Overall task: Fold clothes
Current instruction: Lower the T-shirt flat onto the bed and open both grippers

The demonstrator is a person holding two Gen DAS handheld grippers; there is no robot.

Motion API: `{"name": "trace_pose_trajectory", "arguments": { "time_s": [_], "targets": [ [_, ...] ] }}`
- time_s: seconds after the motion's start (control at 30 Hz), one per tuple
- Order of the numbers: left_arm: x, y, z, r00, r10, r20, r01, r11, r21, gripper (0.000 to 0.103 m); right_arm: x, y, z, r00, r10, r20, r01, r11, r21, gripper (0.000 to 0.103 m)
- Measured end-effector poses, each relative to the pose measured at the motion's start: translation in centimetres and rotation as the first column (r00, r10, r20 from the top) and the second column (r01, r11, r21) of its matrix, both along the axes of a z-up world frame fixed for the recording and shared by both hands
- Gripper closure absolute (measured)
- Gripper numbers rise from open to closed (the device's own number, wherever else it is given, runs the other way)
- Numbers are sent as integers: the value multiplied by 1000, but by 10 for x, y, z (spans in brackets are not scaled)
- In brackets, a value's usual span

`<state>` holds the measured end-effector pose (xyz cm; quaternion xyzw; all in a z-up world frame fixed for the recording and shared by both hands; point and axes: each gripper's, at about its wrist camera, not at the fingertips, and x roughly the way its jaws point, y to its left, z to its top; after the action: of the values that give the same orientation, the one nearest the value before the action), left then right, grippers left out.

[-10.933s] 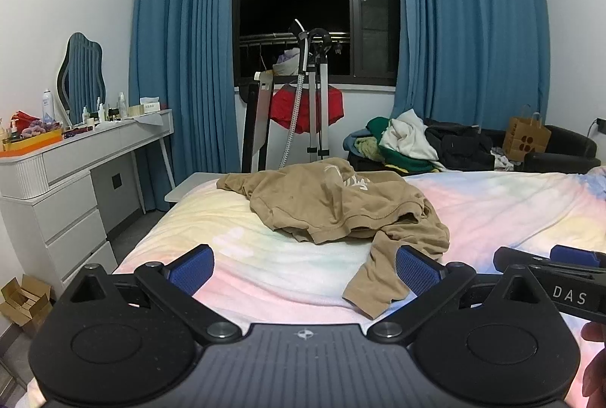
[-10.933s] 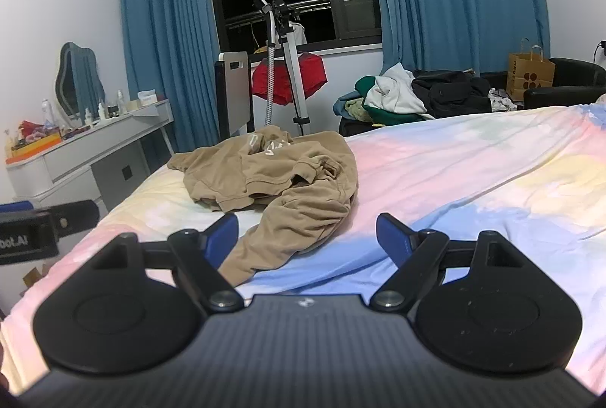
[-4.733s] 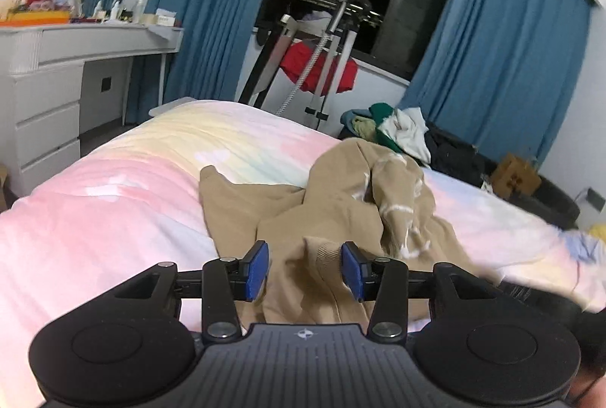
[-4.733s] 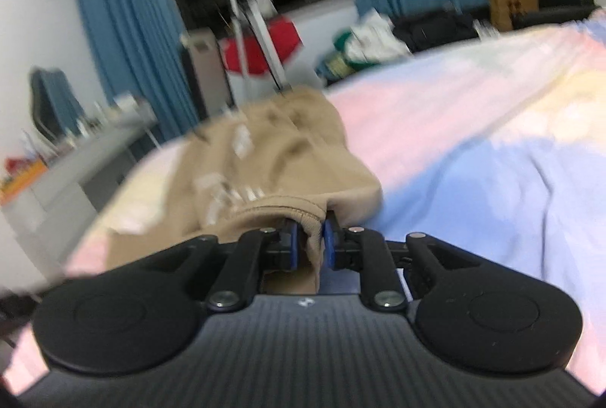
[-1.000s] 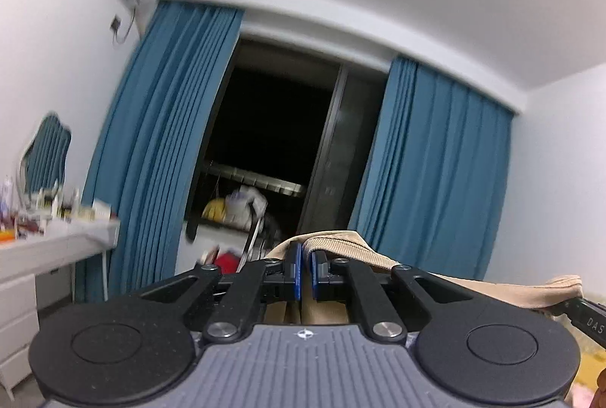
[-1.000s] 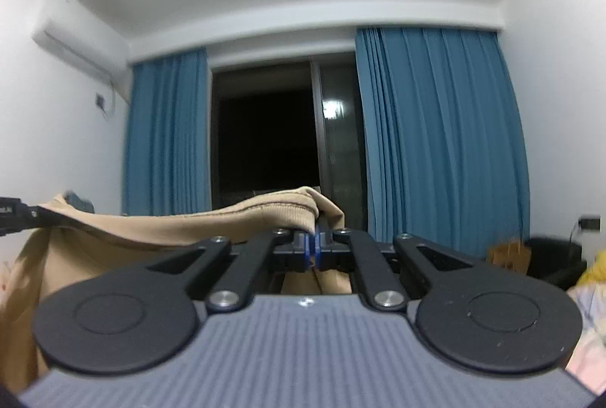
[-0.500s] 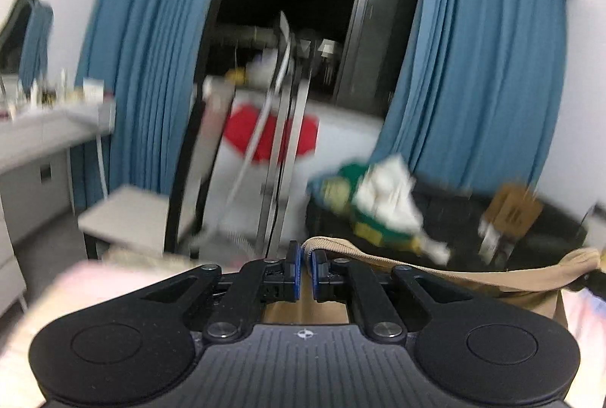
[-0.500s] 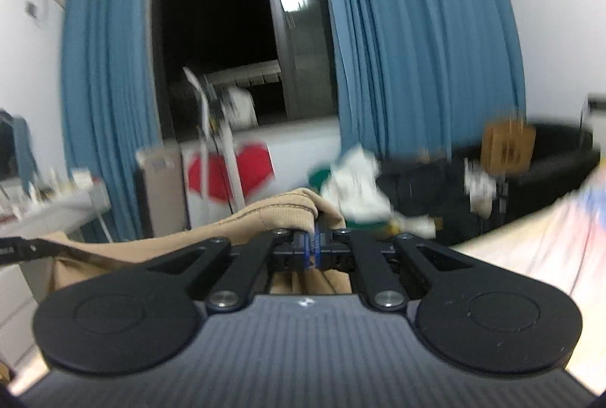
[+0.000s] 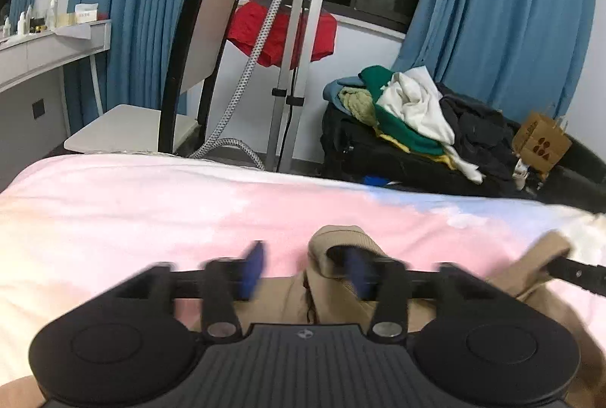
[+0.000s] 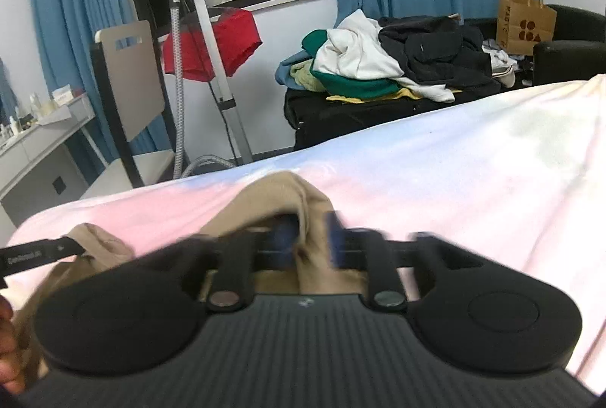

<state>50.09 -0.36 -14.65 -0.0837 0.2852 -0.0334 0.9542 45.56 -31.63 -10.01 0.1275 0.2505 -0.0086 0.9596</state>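
The tan garment [image 9: 341, 241] lies on the pastel bed sheet [image 9: 151, 203], right in front of both grippers. My left gripper [image 9: 305, 271] hangs low over the bed with its jaws opening. A ribbed edge of the garment loops over its right finger, and the pads do not press it. My right gripper [image 10: 308, 237] is also opening, with a bunched fold of the tan garment [image 10: 280, 192] standing loose between its blurred blue pads. Each gripper shows at the edge of the other's view, with tan cloth beside it.
Past the bed's far edge stand a chair [image 9: 197, 41], a garment steamer pole [image 9: 291, 29] with a red garment [image 9: 280, 29], and a pile of clothes [image 10: 378, 63] on a black seat. A paper bag [image 10: 524, 25] and a dressing table [image 9: 45, 44] flank blue curtains.
Both grippers came down from high in the air to just above the bed, bringing the tan garment with them. Both pairs of jaws, shut on its edge before, now stand apart.
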Motion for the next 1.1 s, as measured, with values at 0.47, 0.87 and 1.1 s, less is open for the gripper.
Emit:
{"name": "trace_pose_trajectory", "arguments": {
  "time_s": [0.47,0.87,1.1],
  "targets": [
    [-227,119,93,997,83,-10,-83,984,-160,24,-214,32,67,994,98,43,-103,985,139,32],
    [-263,196,54,965,215,-151,-254,910,-329,30,-325,37,33,998,39,-45,-26,966,258,31],
    [-213,196,17,969,192,-153,-235,905,-354,66,-283,29,-6,997,51,-53,-38,973,227,32]
  ]
}}
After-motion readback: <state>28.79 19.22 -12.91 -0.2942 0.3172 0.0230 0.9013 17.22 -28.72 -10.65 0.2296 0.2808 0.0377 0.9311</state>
